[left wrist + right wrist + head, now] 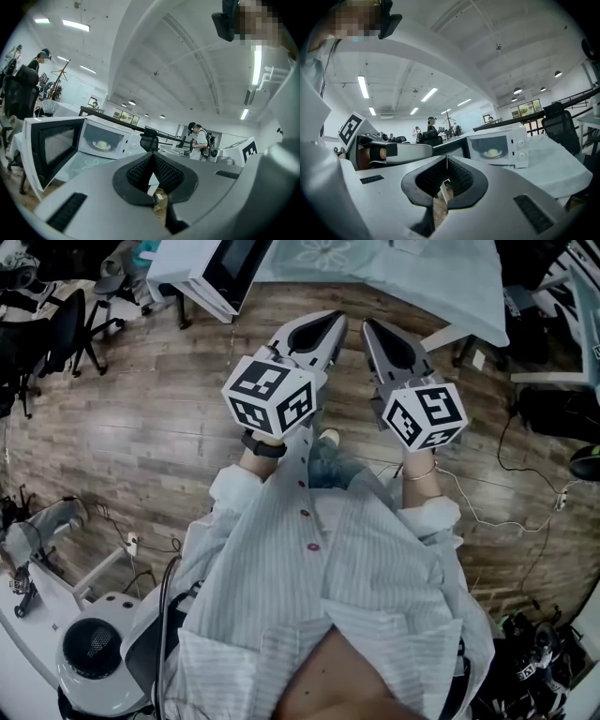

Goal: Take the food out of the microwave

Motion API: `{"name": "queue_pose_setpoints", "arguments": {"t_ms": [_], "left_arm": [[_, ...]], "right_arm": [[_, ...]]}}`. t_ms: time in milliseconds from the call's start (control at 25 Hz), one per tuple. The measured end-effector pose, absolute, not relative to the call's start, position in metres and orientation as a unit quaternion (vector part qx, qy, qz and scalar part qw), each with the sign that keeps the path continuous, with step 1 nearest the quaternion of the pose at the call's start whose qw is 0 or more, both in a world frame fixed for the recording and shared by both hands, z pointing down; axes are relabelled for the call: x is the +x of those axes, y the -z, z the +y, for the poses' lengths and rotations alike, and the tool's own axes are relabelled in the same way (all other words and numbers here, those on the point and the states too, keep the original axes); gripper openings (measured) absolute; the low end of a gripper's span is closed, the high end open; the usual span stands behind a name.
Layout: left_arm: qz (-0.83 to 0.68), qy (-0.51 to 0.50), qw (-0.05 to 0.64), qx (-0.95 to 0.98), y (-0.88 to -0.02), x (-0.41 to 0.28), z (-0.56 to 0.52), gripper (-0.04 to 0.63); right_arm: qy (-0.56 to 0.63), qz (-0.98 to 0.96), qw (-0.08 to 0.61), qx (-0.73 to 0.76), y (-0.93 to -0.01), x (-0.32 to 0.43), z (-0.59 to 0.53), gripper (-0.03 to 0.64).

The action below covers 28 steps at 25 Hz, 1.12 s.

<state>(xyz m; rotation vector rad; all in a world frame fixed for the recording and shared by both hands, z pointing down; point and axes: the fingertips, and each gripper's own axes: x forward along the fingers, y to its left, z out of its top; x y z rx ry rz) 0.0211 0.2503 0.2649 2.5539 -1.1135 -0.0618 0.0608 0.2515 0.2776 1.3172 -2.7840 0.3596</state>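
Jaws of left gripper (152,157) pressed together tip to tip, nothing between. Same on right gripper (446,160): pads meeting, empty. Both held abt level, side by side, close but apart, aimed toward the microwave (104,136).

Past the tips: white microwave on a surface (562,166) w/ pale cloth (375,263) over it, well ahead of both grippers, untouched. Door (50,152) swung wide open on the left of the box. Two knobs (519,142) on the right of the front.

Inside the lit cavity: food (101,143), a pale rounded lump on a plate (94,147), mid-cavity, not yet taken out.

In head view: microwave at top edge, near the corner of the surface, w/ wood-plank floor (141,427) btwn it and the person. Light striped shirt (309,596) below the grippers.

Off to the left: black office chair (56,329). Lower left: white device (94,652) w/ round dark top.

Far background of both gripper views: other people (200,140) standing, strip lights on the ceiling
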Motion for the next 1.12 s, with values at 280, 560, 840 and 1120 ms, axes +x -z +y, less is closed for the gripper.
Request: {"name": "queue_pose_setpoints", "arguments": {"t_ms": [280, 560, 840, 1120], "left_arm": [[-0.384, 0.029, 0.175, 0.906, -0.263, 0.009, 0.199, 0.008], [-0.368, 0.036, 0.168, 0.914, -0.253, 0.001, 0.124, 0.008], [-0.356, 0.033, 0.165, 0.919, -0.254, -0.021, 0.068, 0.008], [-0.340, 0.032, 0.160, 0.926, -0.254, -0.044, 0.034, 0.008]], "right_arm": [[-0.120, -0.893, 0.016, 0.433, -0.279, 0.046, 0.206, 0.032], [-0.117, -0.888, 0.024, 0.443, -0.278, 0.035, 0.139, 0.032], [-0.119, -0.881, 0.029, 0.458, -0.283, 0.017, 0.085, 0.032], [-0.117, -0.874, 0.024, 0.470, -0.286, -0.007, 0.052, 0.032]]}}
